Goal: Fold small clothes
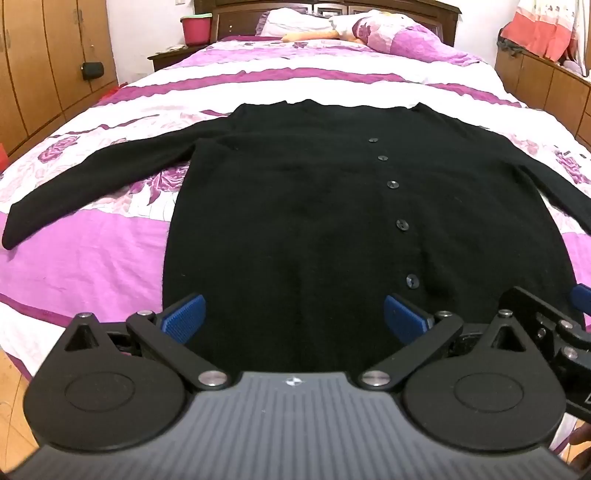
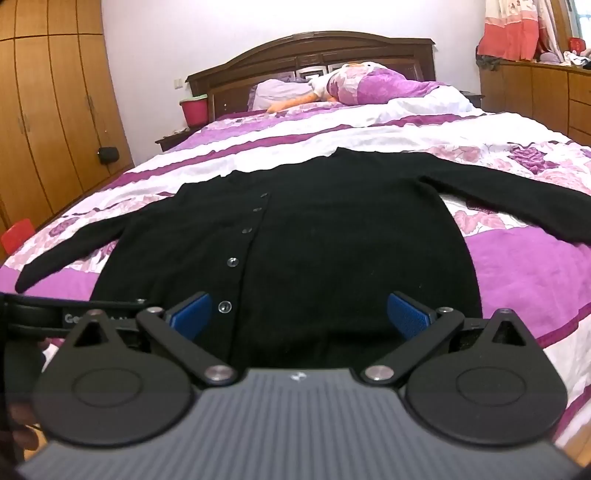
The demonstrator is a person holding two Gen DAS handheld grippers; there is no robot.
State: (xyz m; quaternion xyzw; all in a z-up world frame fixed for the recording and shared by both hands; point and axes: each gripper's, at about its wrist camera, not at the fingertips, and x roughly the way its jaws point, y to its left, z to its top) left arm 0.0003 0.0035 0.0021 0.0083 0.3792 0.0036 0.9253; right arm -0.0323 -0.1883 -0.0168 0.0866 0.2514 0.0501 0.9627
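Showing only in the right wrist view: cardigan's (image 2: 295, 251) right sleeve (image 2: 517, 199).

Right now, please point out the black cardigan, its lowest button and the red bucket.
black cardigan (image 1: 295, 229), left wrist view, middle of body.
lowest button (image 2: 224, 306), right wrist view, button face.
red bucket (image 1: 195, 29), left wrist view, front wall.

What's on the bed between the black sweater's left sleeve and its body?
Nothing lies there, only the bedspread with its purple roses. The left wrist view shows that gap between the sleeve and the sweater best.
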